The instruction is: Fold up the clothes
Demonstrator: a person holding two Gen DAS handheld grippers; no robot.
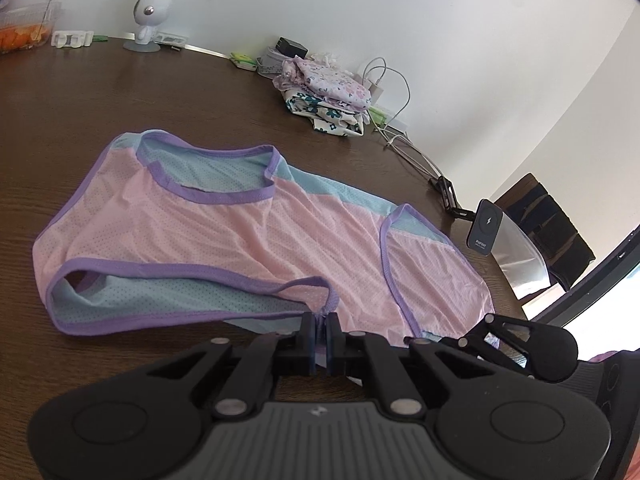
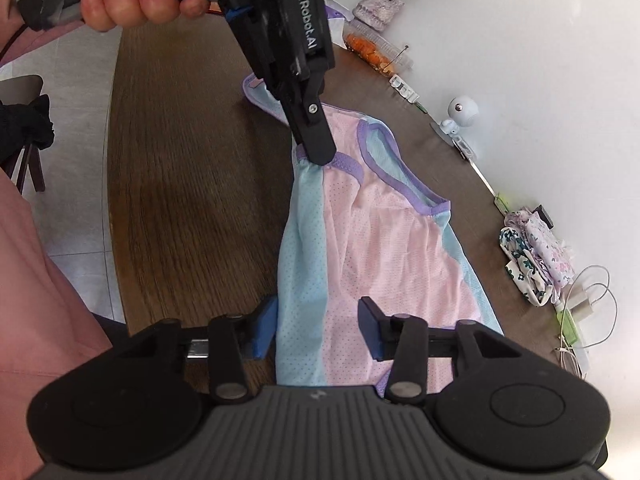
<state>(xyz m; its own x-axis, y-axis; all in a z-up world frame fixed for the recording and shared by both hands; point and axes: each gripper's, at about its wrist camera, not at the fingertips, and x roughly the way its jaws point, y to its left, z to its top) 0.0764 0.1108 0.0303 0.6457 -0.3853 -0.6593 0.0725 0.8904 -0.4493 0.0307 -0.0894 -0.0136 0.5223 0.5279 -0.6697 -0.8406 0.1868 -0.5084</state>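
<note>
While the left gripper point(image 1: 323, 330) pinches the vest point(image 1: 248, 240) strap, the right gripper point(image 2: 318, 330) fingers stand spread astride its hem.

Both wrist views look closely over the tank top point(image 1: 256, 236) from adjacent edges.

The pink and pale-blue mesh cloth vest point(image 1: 256, 236) is thin, matt and dotted with fine holes, its purple trim a denser knit. The dark brown wooden table point(image 1: 120, 92) shows open grain and a dull sheen. The left gripper point(image 1: 323, 330) and right gripper point(image 2: 318, 332) are matt black plastic with blue rubbery pads point(image 2: 266, 330) and bare metal pivot pins.
</note>
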